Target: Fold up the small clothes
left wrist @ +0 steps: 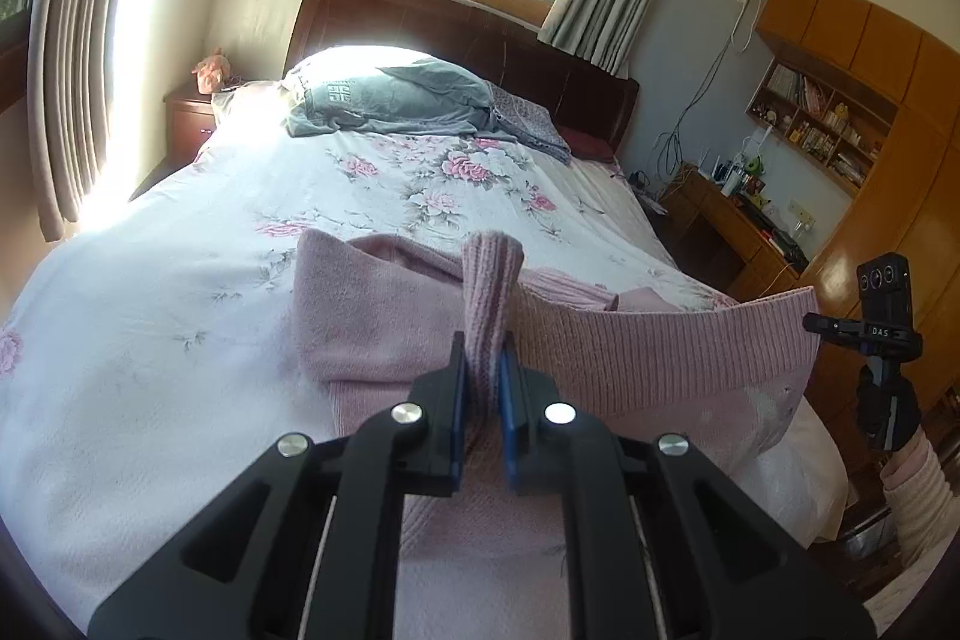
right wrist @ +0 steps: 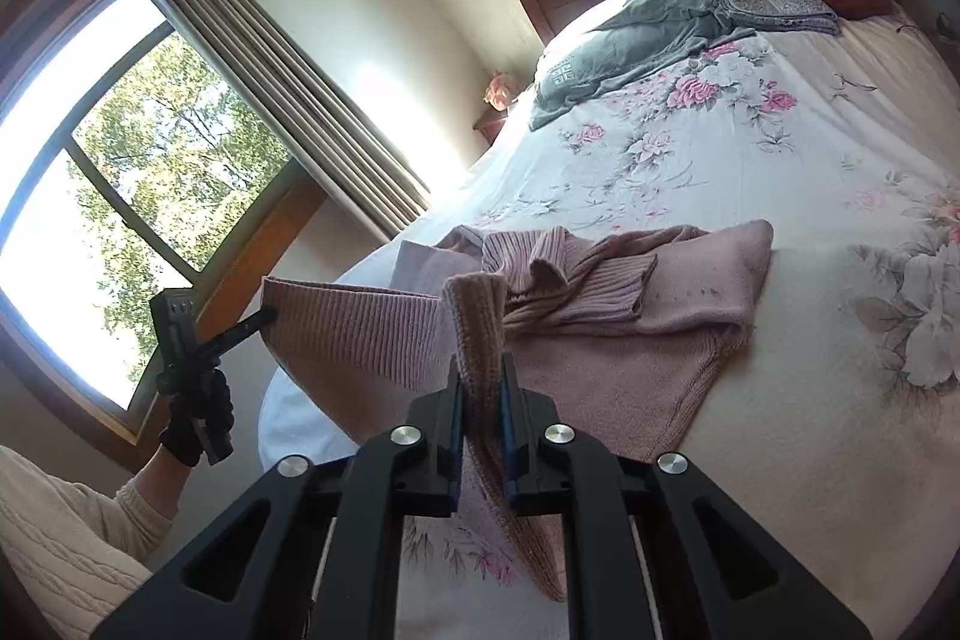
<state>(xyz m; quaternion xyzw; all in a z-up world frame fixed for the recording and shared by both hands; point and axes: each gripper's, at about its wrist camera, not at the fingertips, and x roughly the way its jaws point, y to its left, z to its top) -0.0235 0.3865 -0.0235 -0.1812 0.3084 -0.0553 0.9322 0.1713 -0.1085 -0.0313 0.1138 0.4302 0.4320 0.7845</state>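
The pink sweater (left wrist: 630, 358) lies on the floral bedspread (left wrist: 180, 292) at the bed's near end, its ribbed hem lifted and stretched between both tools, probably so it can be carried over the body as a fold. The left gripper (left wrist: 483, 370) and the right gripper (right wrist: 480, 388) each pinch a bunch of that hem. Only the right wrist view shows the sleeves (right wrist: 576, 274) heaped across the body, and the gloved hand (right wrist: 198, 424) carrying the left tool

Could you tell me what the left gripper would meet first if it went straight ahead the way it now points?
Likely more of the pink sweater it already grips: the left gripper points over the folded part lying on the bed. Depth is hard to judge here.
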